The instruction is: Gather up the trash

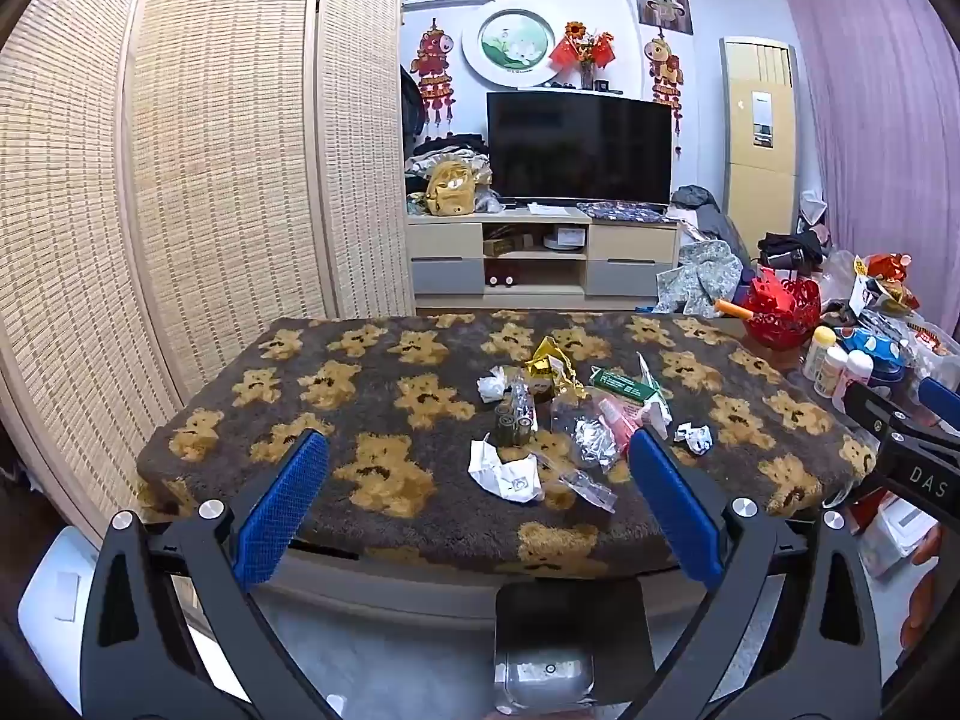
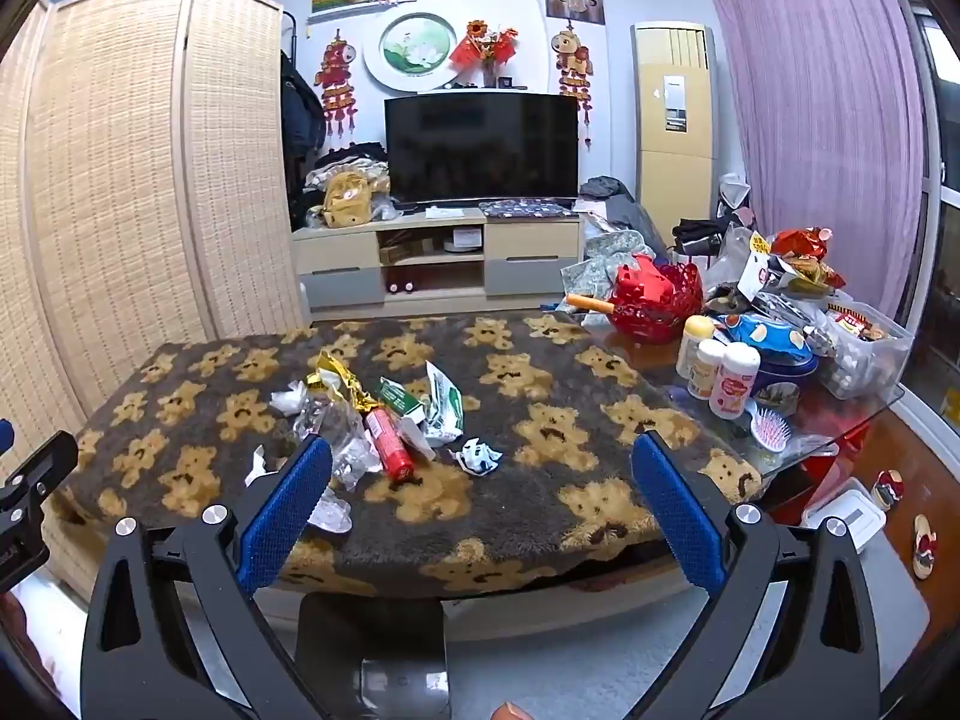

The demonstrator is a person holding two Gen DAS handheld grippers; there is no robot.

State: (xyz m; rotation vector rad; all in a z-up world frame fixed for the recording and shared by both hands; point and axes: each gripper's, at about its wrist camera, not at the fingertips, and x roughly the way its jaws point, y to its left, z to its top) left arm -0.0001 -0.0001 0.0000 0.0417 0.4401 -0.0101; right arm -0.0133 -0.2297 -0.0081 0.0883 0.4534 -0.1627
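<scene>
Trash lies in a heap in the middle of a table covered with a brown teddy-bear blanket. It holds crumpled white paper, a gold foil wrapper, a green box, clear plastic, a red tube and a small paper ball. My left gripper is open and empty, short of the table's near edge. My right gripper is open and empty, also near the front edge; it shows at the right of the left wrist view.
A red basket, bottles, a blue tin, a hairbrush and snack bags crowd the table's right end. A black bin stands on the floor below the front edge. A folding screen is at left, a TV stand behind.
</scene>
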